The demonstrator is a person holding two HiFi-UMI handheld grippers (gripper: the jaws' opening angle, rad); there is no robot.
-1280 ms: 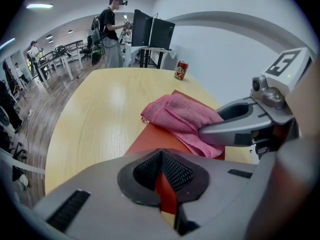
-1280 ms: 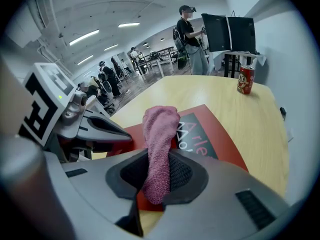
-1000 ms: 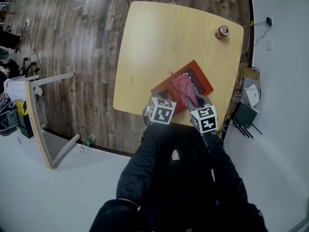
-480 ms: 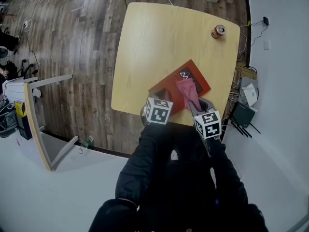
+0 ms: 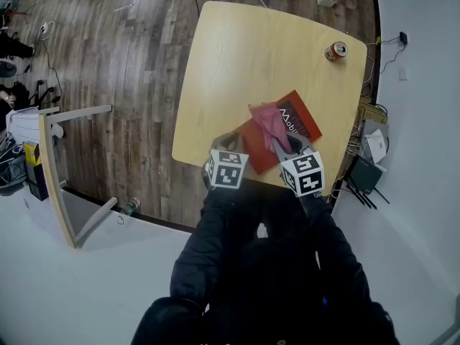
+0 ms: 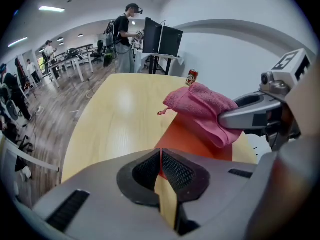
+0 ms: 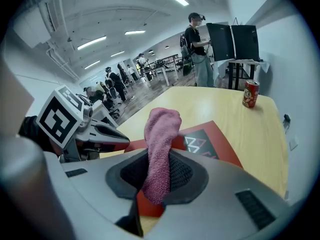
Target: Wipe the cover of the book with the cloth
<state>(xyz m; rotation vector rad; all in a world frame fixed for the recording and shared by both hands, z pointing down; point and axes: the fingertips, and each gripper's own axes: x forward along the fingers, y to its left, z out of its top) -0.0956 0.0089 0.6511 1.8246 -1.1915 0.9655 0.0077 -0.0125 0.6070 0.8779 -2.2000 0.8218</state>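
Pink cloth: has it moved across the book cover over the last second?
Yes. Judged against the red book, the pink cloth has slid left across the cover, exposing more of its black printed panel.

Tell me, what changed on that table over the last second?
The right gripper dragged the pink cloth leftward across the red book, off its dark title panel, which now shows. Nothing was grabbed or released: the right gripper stays shut on the cloth, and the left gripper stays shut on the book's near edge. The book and the soda can kept their places on the wooden table.
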